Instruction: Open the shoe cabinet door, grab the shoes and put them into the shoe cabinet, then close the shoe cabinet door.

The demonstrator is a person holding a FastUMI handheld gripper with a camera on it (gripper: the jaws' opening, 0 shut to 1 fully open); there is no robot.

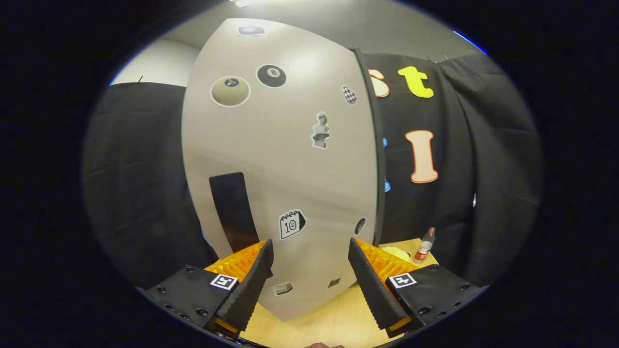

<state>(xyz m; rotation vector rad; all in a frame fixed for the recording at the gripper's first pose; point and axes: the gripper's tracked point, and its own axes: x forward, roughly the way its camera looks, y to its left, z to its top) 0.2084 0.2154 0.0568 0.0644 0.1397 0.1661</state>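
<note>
The shoe cabinet door (pixel 285 159) is a tall pale panel covered with several stickers, standing close ahead of my fingers and facing me. A dark vertical handle slot (pixel 232 208) sits low on its left side, just beyond my left finger. My gripper (pixel 309 253) is open, with nothing between its fingers but the door's lower part seen behind them. The door's right edge (pixel 377 193) shows as a thin dark line. I cannot tell whether the door is fully closed.
The cabinet stands on a light wooden table (pixel 333 319). To the right of the door, a small bottle with a red label (pixel 424 246) stands on the table, with a pale yellowish object (pixel 395 252) beside it. Black cloth hangs on both sides.
</note>
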